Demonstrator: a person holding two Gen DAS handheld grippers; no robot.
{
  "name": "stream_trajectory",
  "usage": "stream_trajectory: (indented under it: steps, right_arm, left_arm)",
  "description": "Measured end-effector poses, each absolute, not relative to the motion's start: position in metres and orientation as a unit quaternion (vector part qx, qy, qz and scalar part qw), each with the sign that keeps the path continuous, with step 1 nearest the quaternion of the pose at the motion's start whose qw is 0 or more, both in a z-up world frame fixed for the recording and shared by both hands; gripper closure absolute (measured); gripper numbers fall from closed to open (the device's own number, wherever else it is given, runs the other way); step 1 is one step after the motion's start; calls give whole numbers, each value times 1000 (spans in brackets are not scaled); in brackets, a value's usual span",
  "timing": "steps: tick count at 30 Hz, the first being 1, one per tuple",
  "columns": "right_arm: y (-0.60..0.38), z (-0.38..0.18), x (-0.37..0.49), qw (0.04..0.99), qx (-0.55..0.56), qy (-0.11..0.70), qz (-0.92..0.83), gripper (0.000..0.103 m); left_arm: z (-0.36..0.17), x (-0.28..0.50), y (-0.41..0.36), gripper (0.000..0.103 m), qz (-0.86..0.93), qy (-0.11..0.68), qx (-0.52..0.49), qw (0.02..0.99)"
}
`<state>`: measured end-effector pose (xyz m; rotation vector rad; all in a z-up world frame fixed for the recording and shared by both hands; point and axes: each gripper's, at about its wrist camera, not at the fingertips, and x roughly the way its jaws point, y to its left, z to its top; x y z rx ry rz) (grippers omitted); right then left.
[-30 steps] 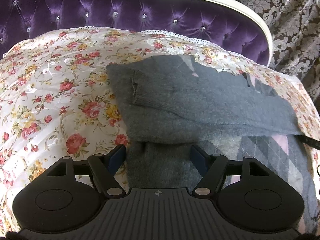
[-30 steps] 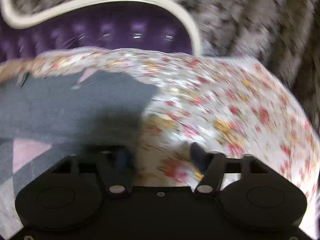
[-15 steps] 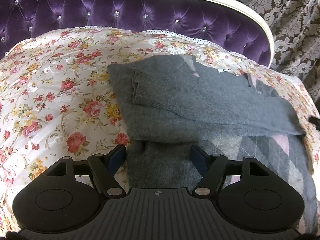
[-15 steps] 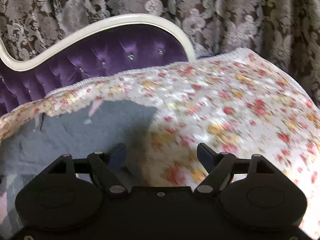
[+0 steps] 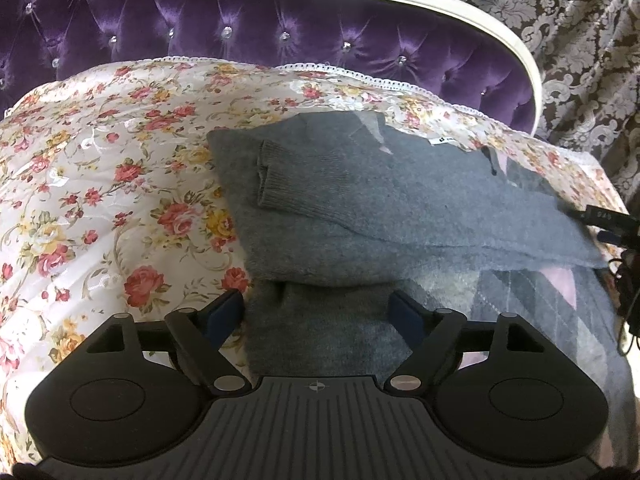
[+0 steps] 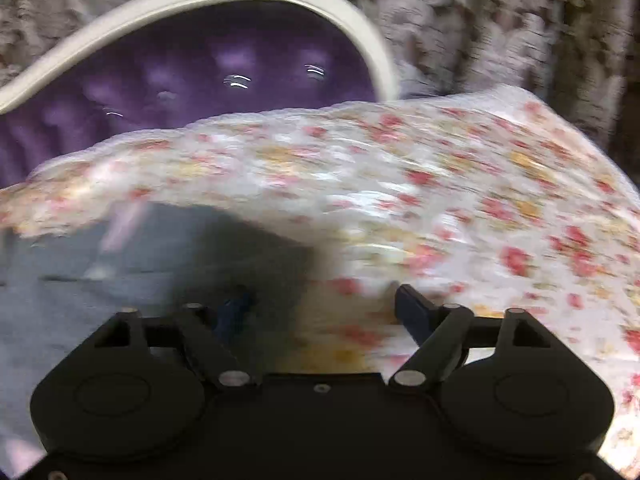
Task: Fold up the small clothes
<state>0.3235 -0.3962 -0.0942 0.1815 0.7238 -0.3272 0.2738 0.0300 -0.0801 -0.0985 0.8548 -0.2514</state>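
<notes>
While both grippers hang over the bed, the grey sweater lies partly folded on the floral bedspread, centre to right of the left wrist view, one ribbed-cuff sleeve laid across its body toward upper left. Argyle pattern with pale pink diamonds shows at lower right of that view, under the folded grey layer. White label visible near the collar, upper right of the garment. Left gripper sits at bottom centre, jaws opening, blue pads wide apart; sweater's lower edge lies between them but pads don't press it, so released. Right gripper at bottom centre of the right wrist view, jaws opening too, nothing clamped; left pad over the sweater's dark edge, right pad over bedspread. That view is heavily motion-blurred, details soft. Sweater there fills lower left; a pinkish streak near its top edge, can't tell what it is. Purple tufted headboard with cream rim runs across the top of both views, patterned grey curtain behind at upper right. Black cable and gear poke in at right edge of left wrist view.
</notes>
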Motion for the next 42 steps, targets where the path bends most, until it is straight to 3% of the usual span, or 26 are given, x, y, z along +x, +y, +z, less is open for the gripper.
stream_trajectory:
  steps: [6, 13, 15, 26, 42]
  right_arm:
    - [-400, -89, 313, 920, 93, 347, -154, 9]
    - [-401, -65, 268, 919, 190, 325, -117, 6]
    - [-396, -58, 248, 915, 219, 327, -94, 1]
    - [-345, -45, 133, 907, 211, 364, 1, 1]
    - [-309, -60, 36, 886, 217, 409, 28, 1]
  left_arm:
    - [-85, 273, 19, 6, -135, 409, -13, 903]
    - [-91, 267, 18, 0, -137, 388, -8, 911]
    - [-93, 262, 16, 0, -135, 373, -1, 918]
    - [-88, 245, 27, 2, -141, 369, -22, 918]
    - [-62, 103, 65, 2, -97, 379, -87, 916]
